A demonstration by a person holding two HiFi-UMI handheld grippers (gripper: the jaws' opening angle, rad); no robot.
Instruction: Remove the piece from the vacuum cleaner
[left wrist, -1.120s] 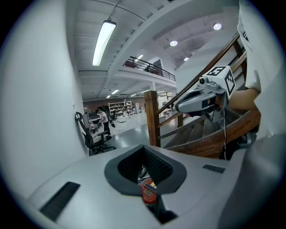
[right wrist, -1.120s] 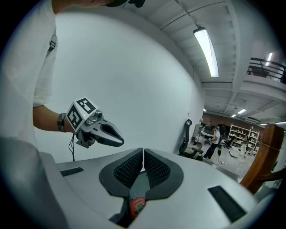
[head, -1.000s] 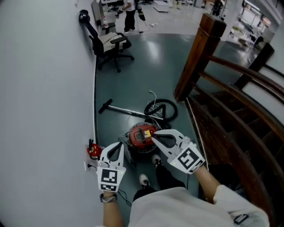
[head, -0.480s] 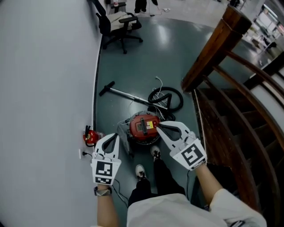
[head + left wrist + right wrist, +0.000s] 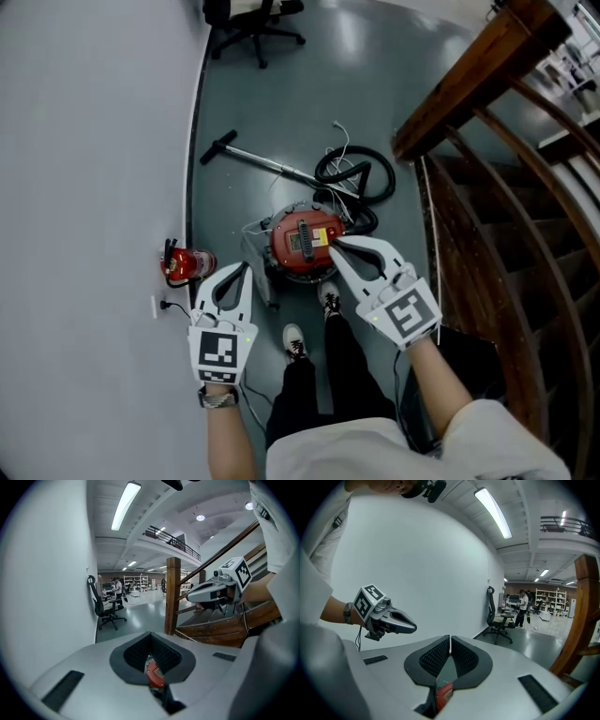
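Red vacuum cleaner (image 5: 303, 246) on floor (image 5: 281, 103) at 12 o'clock; left gripper (image 5: 245, 269) and right gripper (image 5: 334, 246) closed, empty, flanking it, likely pre-reach.

My left gripper (image 5: 151, 634) fills the bottom of the view, its 2 jaws closed tip to tip with nothing between the ribbed black pads (image 5: 136, 653). Through the hollow behind the tips I see part of the red vacuum cleaner (image 5: 155, 677) down below. My right gripper (image 5: 190, 597) hangs at the upper right, its marker cube (image 5: 239, 572) tilted, in front of the wooden stairs (image 5: 220, 629). A wooden post (image 5: 172, 595) stands at the foot of the handrail (image 5: 225, 550). A white wall (image 5: 47, 597) runs along the left, with a black office chair (image 5: 107, 609) beside it on the grey floor (image 5: 138, 616), and 1 long ceiling light (image 5: 125, 506) overhead
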